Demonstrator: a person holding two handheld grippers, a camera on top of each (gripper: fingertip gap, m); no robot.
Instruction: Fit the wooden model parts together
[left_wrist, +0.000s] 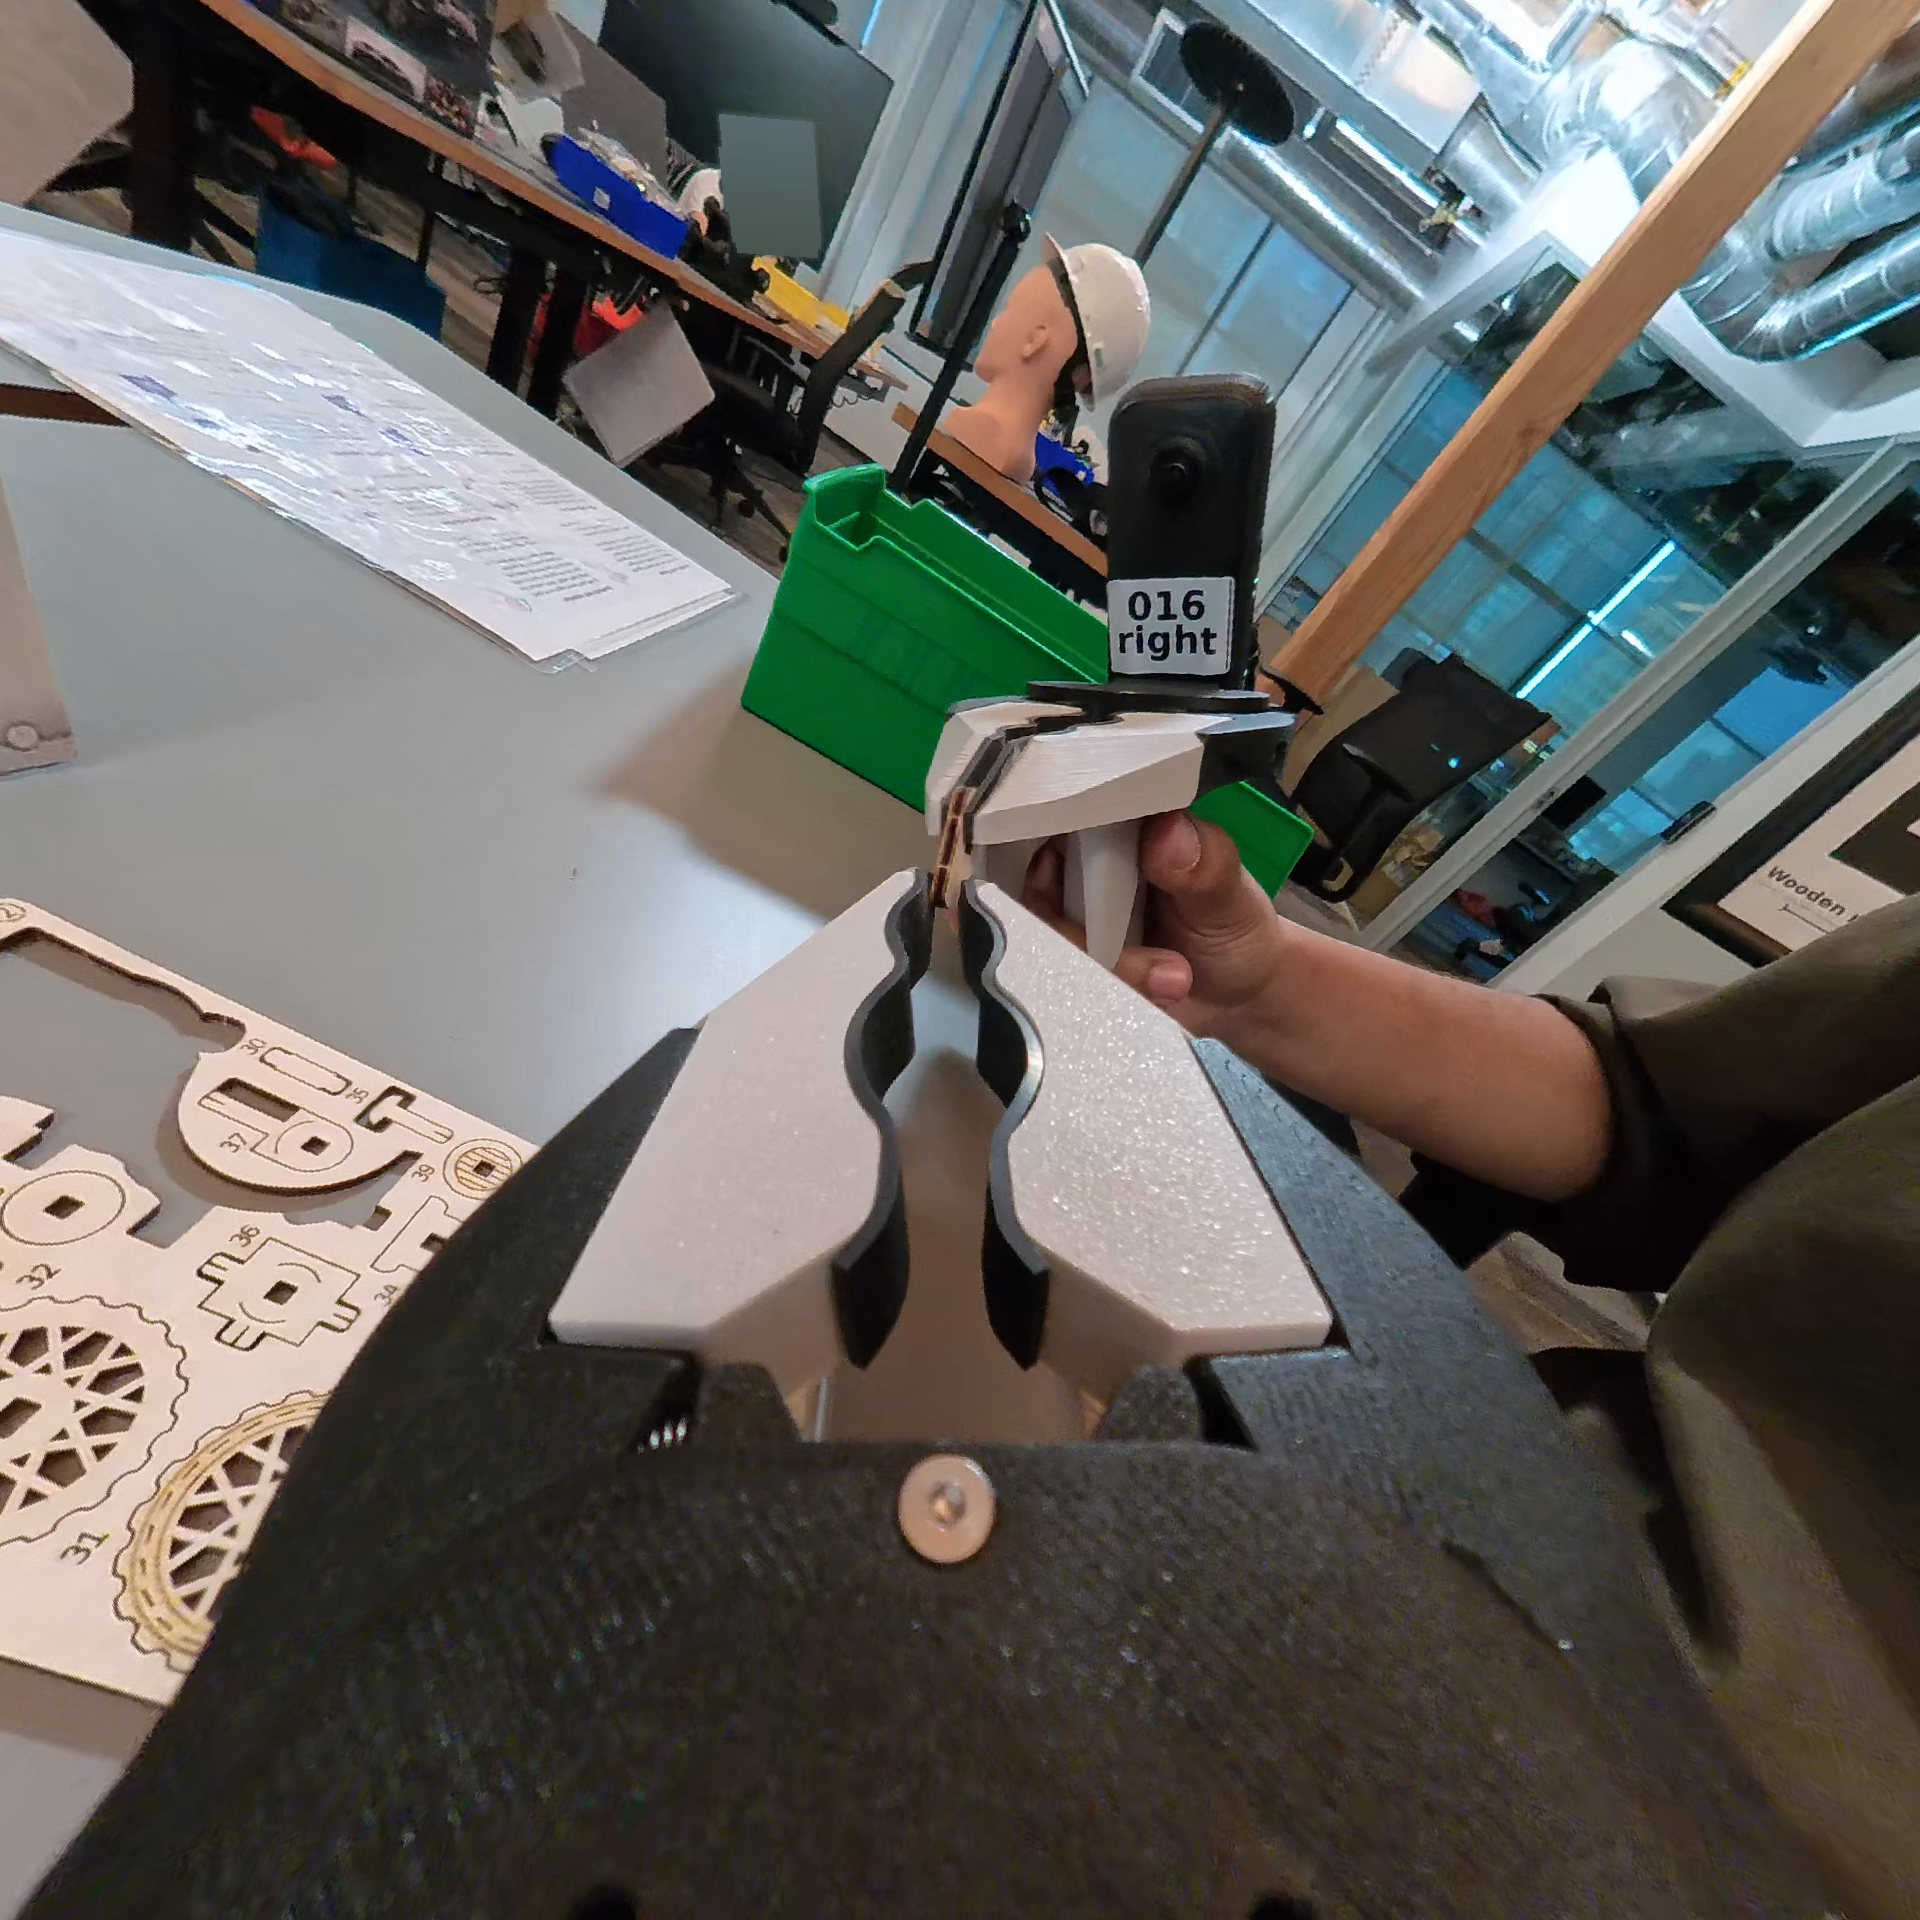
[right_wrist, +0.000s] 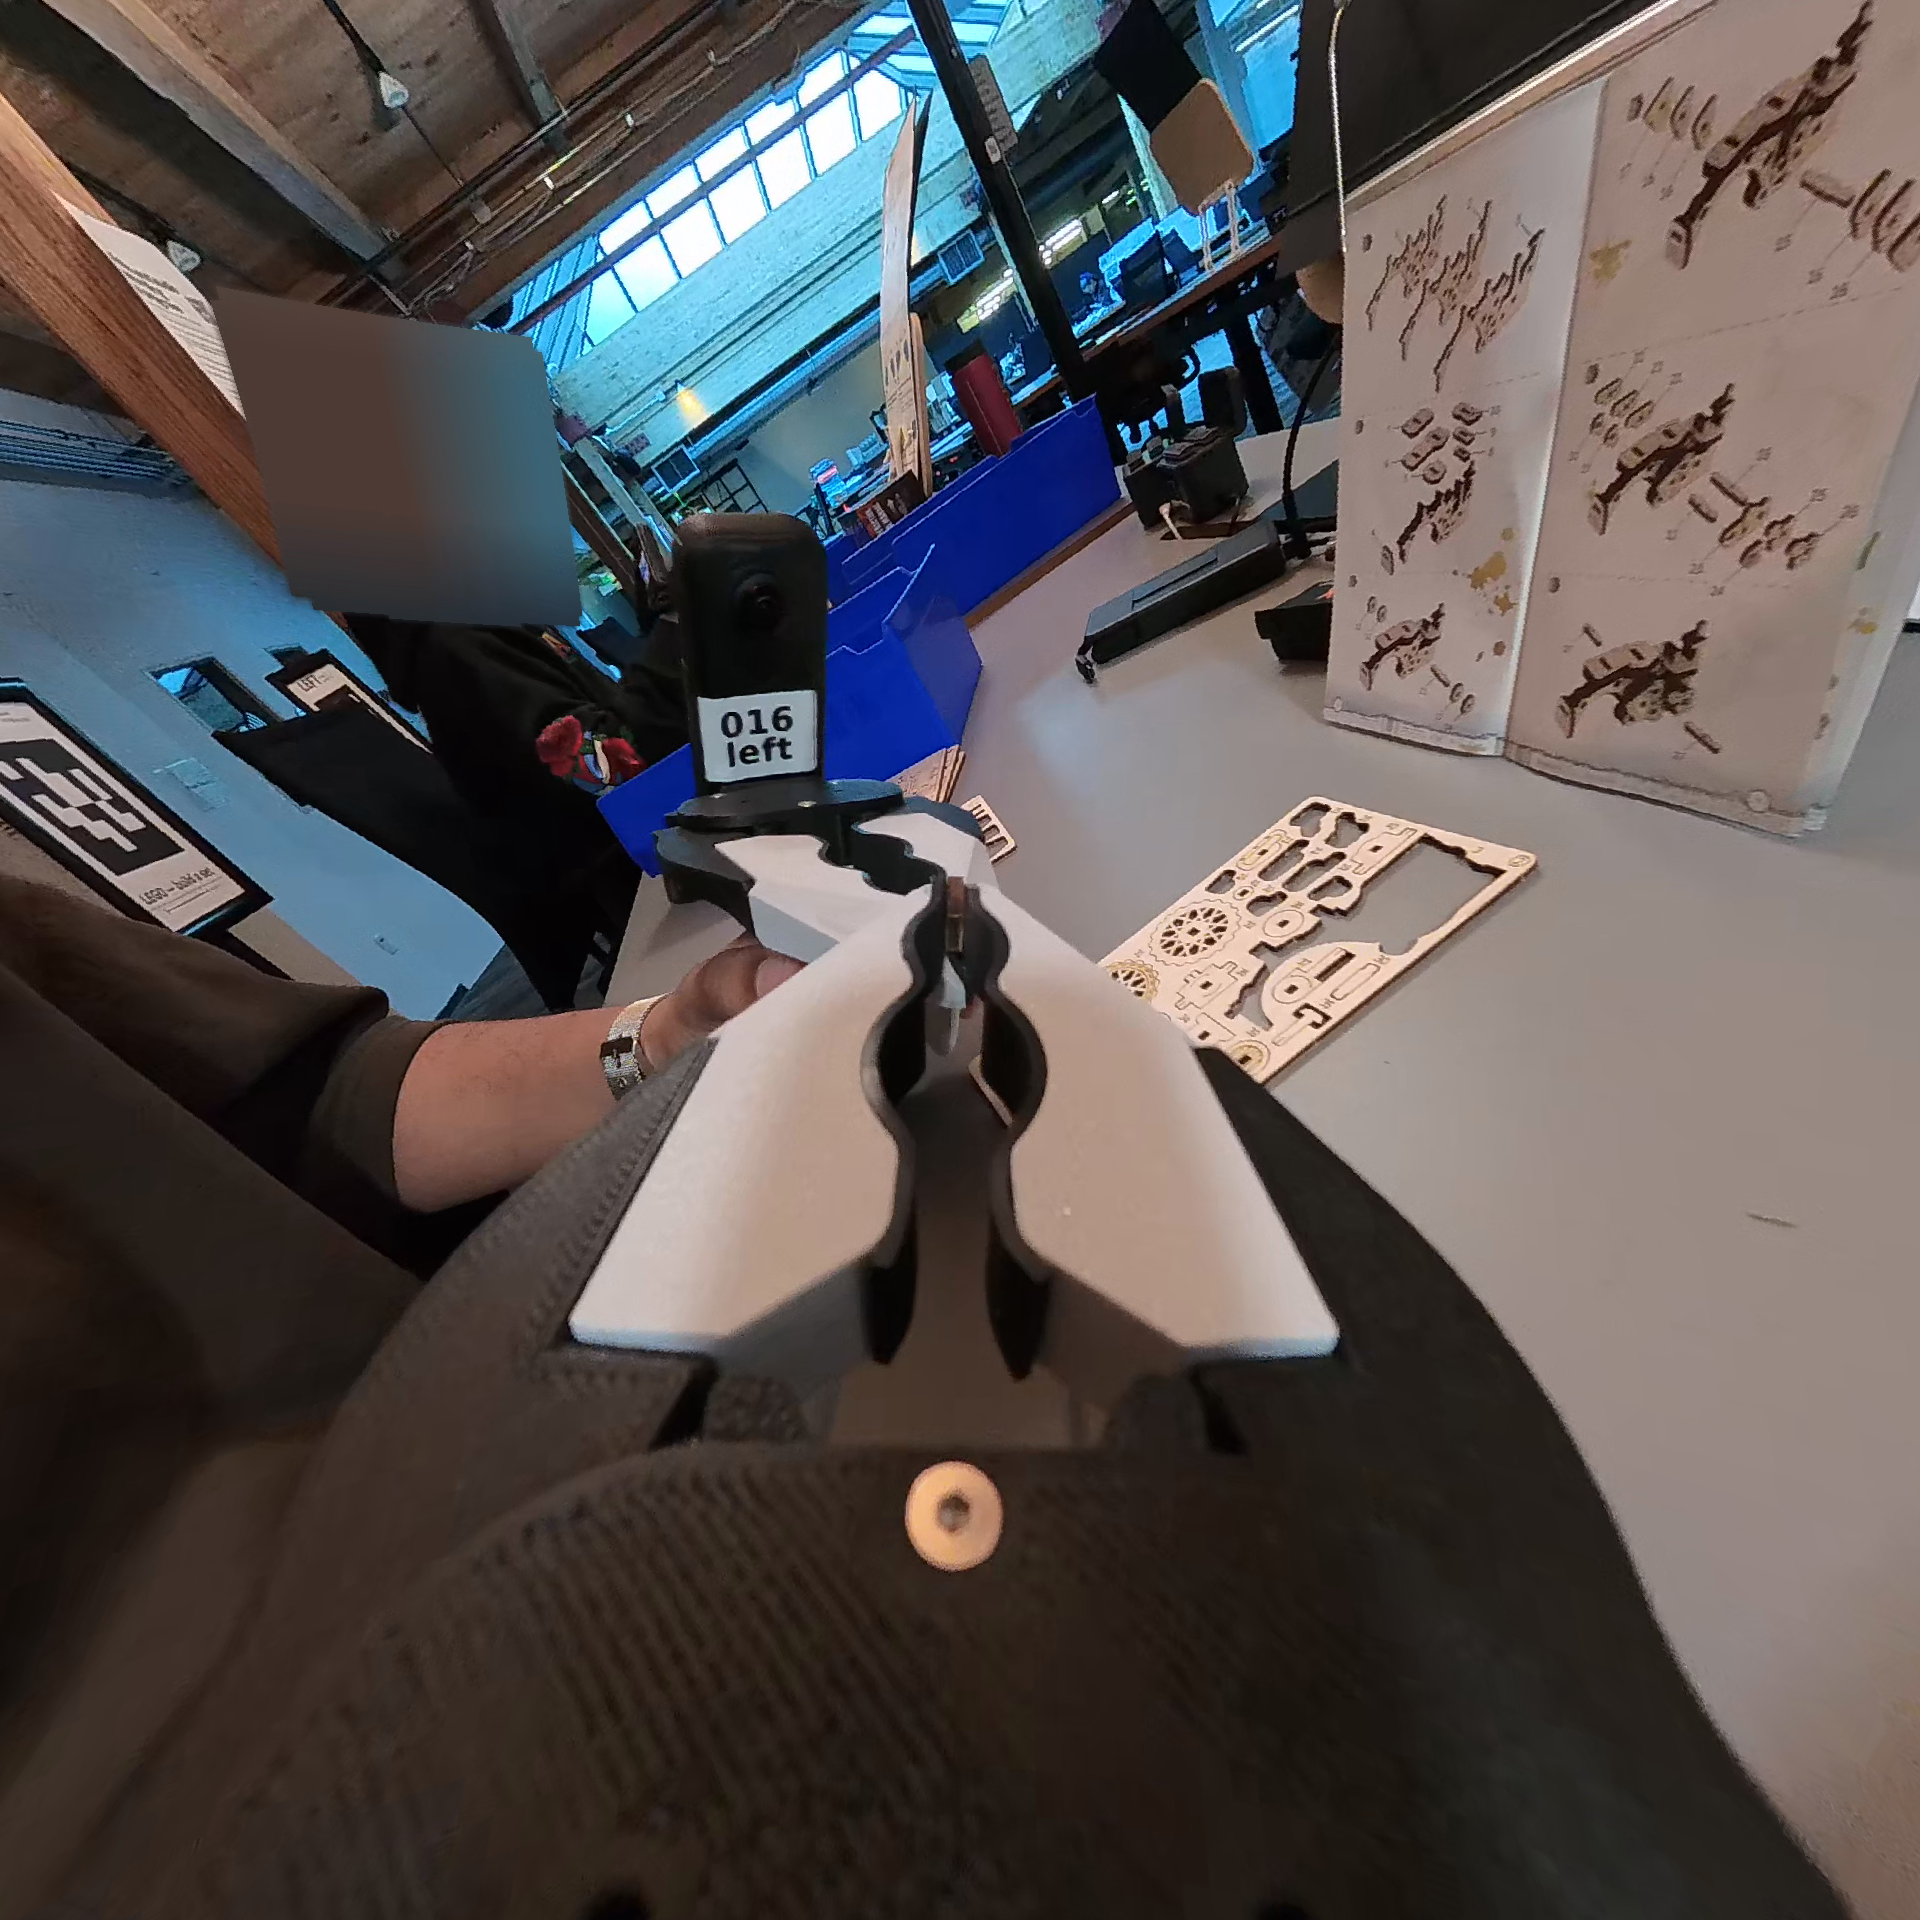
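Midair, right hand-held gripper (left_wrist: 961, 821) is pinching a wooden part (left_wrist: 948, 868), nearing left hand-held gripper's (left_wrist: 940, 925) narrowly parted tips; joining unfinished.

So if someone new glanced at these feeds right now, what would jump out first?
Most likely the two tongs meeting tip to tip above the grey table: the right tongs pinch a small wooden piece, whose lower end sits between the tips of the left tongs. Next, the pale punched-out parts sheet lying flat on the table, then the bright green bin behind the tongs.
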